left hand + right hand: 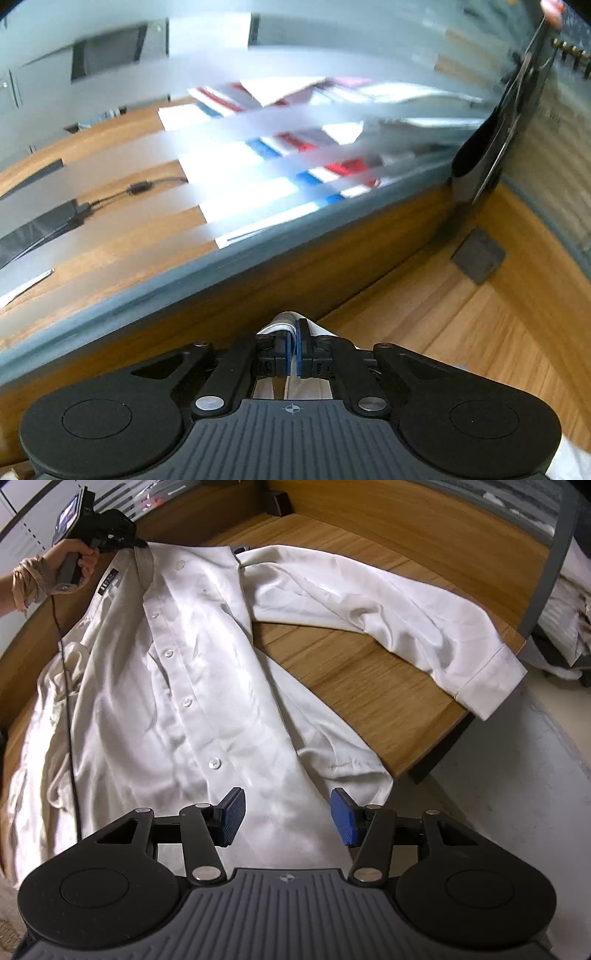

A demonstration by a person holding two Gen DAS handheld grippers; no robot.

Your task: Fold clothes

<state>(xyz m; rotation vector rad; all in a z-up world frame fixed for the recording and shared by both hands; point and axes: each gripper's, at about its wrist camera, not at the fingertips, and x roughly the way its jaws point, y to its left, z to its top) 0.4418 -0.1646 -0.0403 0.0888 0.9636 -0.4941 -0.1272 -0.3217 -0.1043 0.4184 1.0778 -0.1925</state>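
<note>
Blue pads of the left gripper point(294, 350) are clamped tight on a fold of white cloth, and from the right wrist view that cloth is seen to be the collar end of the white shirt point(192, 686), pinched at the far edge of the wooden table point(369, 672) by the tool held in a person's hand point(75, 563). Nearer in, the right gripper point(288, 818) is held with its jaws parted and nothing pressed between them; the shirt's lower front lies directly under and between the pads, the hem end draped toward the near edge. Folding is judged to be barely begun: the button placket faces up, the body is rumpled and bunched along its left side, and one sleeve point(388, 616) is flung out to the right, its cuff hanging past the table edge. No crease or tidy fold can be made out yet. Smoothing, bringing in the sleeves and doubling the body all appear to be left. Beyond the table, a heap of pale laundry point(565, 627) is glimpsed at the right.
</note>
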